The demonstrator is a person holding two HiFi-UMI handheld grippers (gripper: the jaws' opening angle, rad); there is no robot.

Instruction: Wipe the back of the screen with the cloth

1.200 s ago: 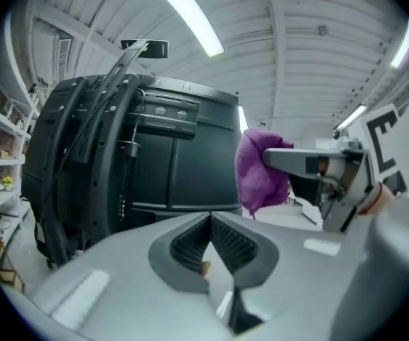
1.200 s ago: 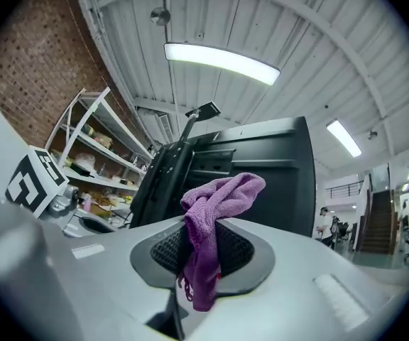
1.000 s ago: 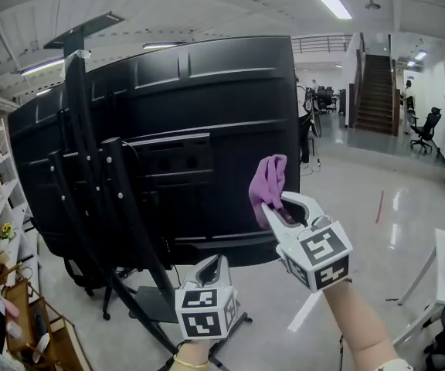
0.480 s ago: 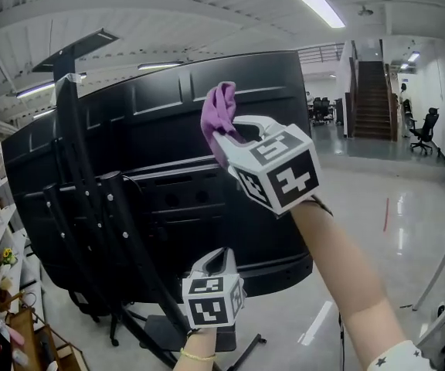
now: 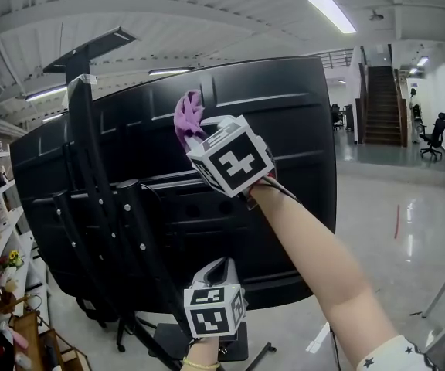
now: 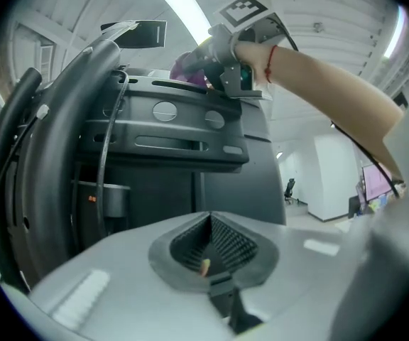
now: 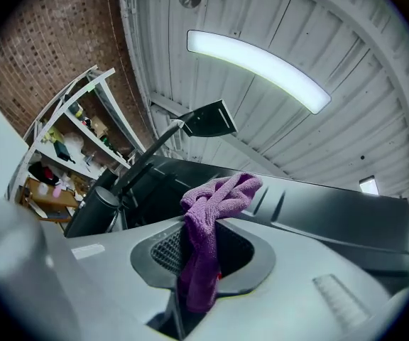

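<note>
The cloth (image 5: 187,118), a purple rag, sat bunched at the upper part of the back of the screen (image 5: 292,107). It was just below the top edge and just right of the black stand pole (image 5: 91,153). From the left gripper view it looked pressed against the panel, though contact could not be told for certain. The right gripper (image 5: 199,132) was clamped on the cloth, with its jaws closed over the middle of the rag. One end stuck out toward the screen and the other trailed down between the jaws (image 7: 199,261).

The screen was wide, with its long axis running left to right, and it leaned slightly. Most of its bare back lay to the right of the cloth and below it, so the next stroke would likely need to sweep right or down along that width. To the left, the pole and the slanted bracket arms (image 5: 141,246) stood in the way.

The right arm was raised and clearly the nearer one. The left gripper (image 5: 219,269) hung low beneath the screen's lower edge, well apart from the cloth, with its jaws together and nothing in them.
</note>
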